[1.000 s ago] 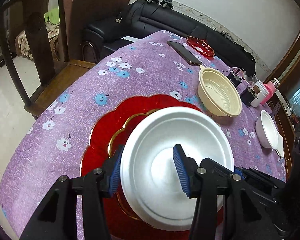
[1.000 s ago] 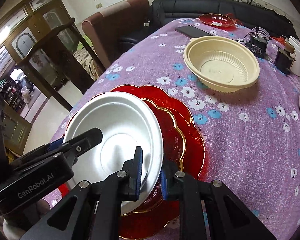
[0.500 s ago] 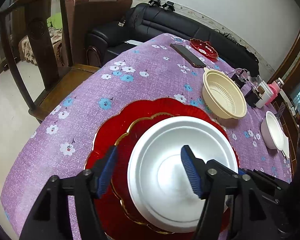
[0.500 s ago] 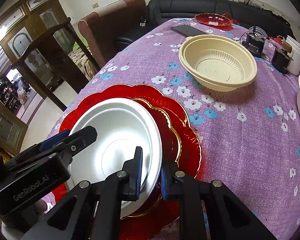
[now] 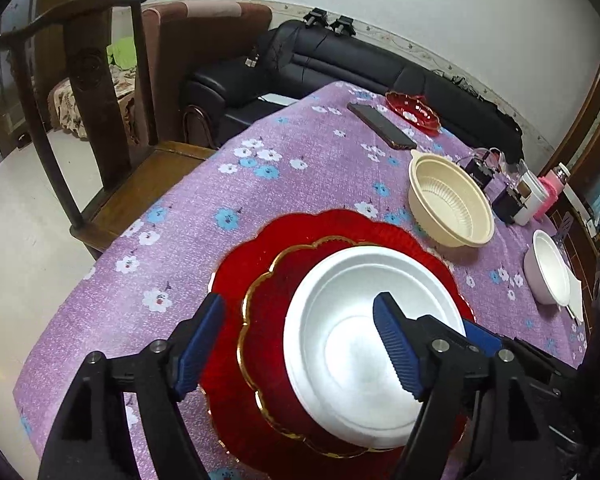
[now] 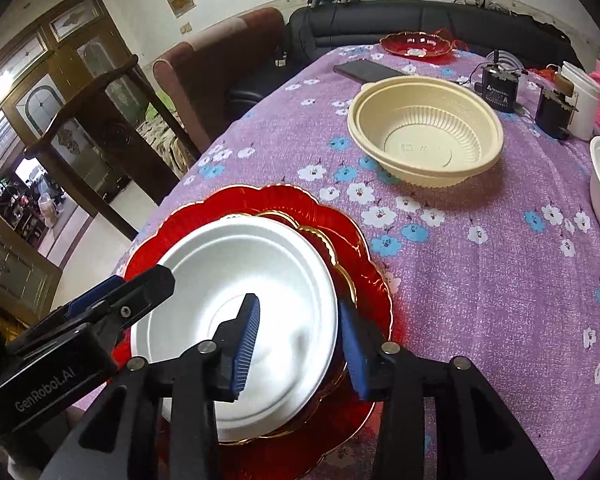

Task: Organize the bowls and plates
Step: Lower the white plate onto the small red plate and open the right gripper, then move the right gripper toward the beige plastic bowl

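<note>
White plate (image 5: 364, 332) nested on red plates (image 5: 260, 264), largest lowest, so I release: left gripper (image 5: 300, 344) and right gripper (image 6: 300, 344) jaws opening, pads clear of rim.

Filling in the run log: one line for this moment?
white plate: stacked on red plates | left gripper: opening | right gripper: opening, plate rim between

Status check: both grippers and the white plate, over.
Left gripper and right gripper jaws opening, both clear of white plate. Plate stacked on red plates. Cream bowl not in the way.
</note>
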{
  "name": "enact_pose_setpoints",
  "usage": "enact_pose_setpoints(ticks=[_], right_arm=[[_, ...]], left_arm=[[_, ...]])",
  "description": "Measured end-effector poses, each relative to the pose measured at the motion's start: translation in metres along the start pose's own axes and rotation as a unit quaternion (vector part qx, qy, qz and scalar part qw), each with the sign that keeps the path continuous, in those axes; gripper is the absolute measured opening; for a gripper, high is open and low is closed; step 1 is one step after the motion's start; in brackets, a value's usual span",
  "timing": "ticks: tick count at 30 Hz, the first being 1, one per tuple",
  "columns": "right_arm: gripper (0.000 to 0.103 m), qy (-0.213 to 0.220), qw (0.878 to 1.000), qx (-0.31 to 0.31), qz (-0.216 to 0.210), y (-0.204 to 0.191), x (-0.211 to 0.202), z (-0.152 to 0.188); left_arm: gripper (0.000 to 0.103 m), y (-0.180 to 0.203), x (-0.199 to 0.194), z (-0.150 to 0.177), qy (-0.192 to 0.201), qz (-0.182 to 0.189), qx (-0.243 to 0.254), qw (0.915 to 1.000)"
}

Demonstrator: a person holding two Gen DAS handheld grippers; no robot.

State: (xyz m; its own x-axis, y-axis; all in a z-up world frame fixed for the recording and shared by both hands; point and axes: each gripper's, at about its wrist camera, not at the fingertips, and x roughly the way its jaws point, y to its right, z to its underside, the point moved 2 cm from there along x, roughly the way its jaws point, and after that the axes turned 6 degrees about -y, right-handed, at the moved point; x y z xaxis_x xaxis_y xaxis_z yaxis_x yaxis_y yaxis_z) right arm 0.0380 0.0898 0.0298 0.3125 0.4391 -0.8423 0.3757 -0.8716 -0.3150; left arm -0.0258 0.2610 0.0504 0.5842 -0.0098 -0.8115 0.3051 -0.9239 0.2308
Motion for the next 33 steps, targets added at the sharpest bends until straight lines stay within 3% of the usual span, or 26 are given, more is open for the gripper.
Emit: enact_pose_setpoints(ticks=[8,11,13,18,22,29,33], right_arm=[[0.048,0.033,0.999,0.008,-0.019,-0.002,-0.024,0.008],[0.051,0.057,0.998,0.0,-0.02,-0.001,-0.043,0.021],[0.063,0.077,0.997,-0.01,-0.008,0.001,-0.057,0.036],[0.066,0.095,0.995,-0.025,0.025,0.014,-0.076,0.07],[0.066,0.095,0.995,-0.009,0.043,0.044,-0.09,0.092],[0.067,0.105,0.988,0.094,0.065,0.133,-0.12,0.113],[0.067,0.115,0.983,0.123,0.07,0.16,-0.133,0.12]], left_arm=[[0.076,0.002,-0.027,0.008,0.021,0.0,0.003,0.9998],[0.077,0.004,-0.044,0.017,0.031,0.018,-0.001,0.9993],[0.079,0.005,-0.054,0.024,0.04,0.026,-0.004,0.9989],[0.08,0.021,-0.064,0.041,0.035,0.04,0.007,0.9986],[0.08,0.039,-0.066,0.055,0.025,0.047,0.032,0.9981],[0.08,0.073,-0.063,0.075,0.007,0.05,0.069,0.9963],[0.08,0.089,-0.058,0.085,-0.005,0.049,0.09,0.9948]])
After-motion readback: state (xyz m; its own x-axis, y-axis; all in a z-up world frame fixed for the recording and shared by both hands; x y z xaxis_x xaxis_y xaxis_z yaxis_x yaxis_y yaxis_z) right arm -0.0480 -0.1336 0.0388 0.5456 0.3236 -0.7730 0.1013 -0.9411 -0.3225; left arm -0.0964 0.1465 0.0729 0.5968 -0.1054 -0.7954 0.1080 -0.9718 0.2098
